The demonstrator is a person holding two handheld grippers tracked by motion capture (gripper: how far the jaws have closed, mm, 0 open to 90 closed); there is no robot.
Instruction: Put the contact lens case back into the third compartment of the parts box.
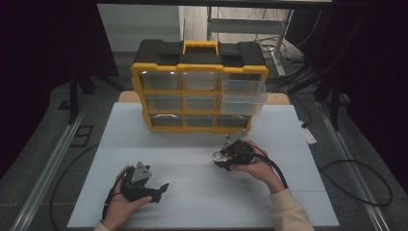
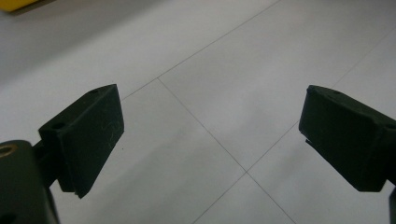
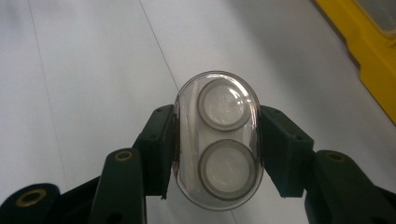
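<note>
At the left of the high view, the left gripper (image 1: 161, 187) is held low over the pale grey tabletop (image 1: 202, 202), well apart from the work; in the left gripper view its jaws are seen spread wide with nothing between them, only bare board beneath. Further right, the right gripper (image 1: 222, 158) is clenched on a small clear oval plastic case with two round wells (image 3: 217, 140), raised off the tabletop. In the right gripper view the case is pinched across its short width, a pad on each flat side, so that its long axis runs along the jaws and away from the hand. Beyond and slightly right of this gripper, the black-and-yellow drawer organiser (image 1: 199, 86) stands upright at the far edge of the board, and its clear right-hand drawer (image 1: 243, 98) is seen pulled out towards the person. The open drawer thus lies ahead of and above the held case, much nearer the right hand than the left, and the coming move is judged to turn on carrying the case up and forward over that drawer's rim
</note>
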